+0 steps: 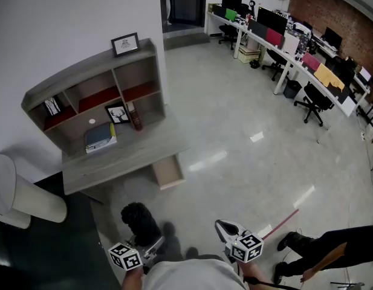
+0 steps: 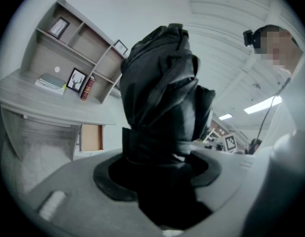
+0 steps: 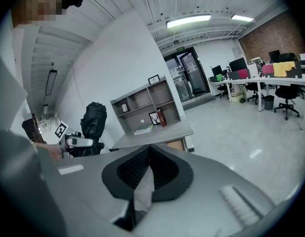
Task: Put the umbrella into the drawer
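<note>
Umbrella (image 2: 162, 93) of black wrinkled fabric, folded and strapped near its base, sits clamped in the left gripper (image 2: 157, 174). Its long axis runs straight out ahead of the jaws. The right gripper (image 3: 148, 157) is pressed closed and empty.

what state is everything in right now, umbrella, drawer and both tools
umbrella: folded up, standing upright in the left tool, not yet at the drawer
drawer: pulled open under the desk
left tool: closed around the umbrella's lower end
right tool: jaw tips together, nothing between them
</note>
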### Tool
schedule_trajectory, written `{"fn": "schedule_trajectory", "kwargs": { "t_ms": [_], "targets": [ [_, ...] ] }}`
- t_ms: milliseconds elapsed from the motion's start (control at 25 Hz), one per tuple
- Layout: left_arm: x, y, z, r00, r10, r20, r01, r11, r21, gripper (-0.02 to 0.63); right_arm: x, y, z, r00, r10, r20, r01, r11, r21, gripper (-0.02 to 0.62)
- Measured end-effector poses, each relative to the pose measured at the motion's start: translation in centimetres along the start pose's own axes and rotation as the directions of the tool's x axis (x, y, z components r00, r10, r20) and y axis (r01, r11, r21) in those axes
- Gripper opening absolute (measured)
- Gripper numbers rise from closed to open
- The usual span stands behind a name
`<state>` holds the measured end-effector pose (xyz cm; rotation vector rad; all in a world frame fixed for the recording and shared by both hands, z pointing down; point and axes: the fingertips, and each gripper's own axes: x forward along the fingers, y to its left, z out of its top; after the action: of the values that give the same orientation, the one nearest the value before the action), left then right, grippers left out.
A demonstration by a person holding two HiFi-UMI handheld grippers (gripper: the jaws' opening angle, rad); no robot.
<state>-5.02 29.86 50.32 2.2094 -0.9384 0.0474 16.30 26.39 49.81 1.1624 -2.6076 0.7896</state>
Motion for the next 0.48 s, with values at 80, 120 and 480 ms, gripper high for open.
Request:
{"fn": "schedule_trajectory", "kwargs": {
  "t_ms": [80, 120, 480],
  "targets": [
    [0.6, 1.0, 0.4, 1.000, -0.005, -0.014, 0.005, 1.000, -0.003, 0.259, 0.9, -0.6, 0.4, 1.000, -0.008, -0.007, 0.008, 1.000, 0.004, 0.005],
    [1.0, 1.5, 0.6, 1.000, -0.008, -0.024, 0.008, 1.000, -0.003, 0.259, 1.4, -0.9, 0.6, 1.000, -0.013, -0.010, 0.013, 1.000, 0.006, 0.005],
    [3.8, 7.6, 4.9, 0.996, -0.048, -0.080, 0.048, 0.999, 0.002, 0.259, 7.9, -2.5, 3.7, 0.998, -0.053, -0.027, 0.054, 0.998, 0.013, 0.005]
  ]
}}
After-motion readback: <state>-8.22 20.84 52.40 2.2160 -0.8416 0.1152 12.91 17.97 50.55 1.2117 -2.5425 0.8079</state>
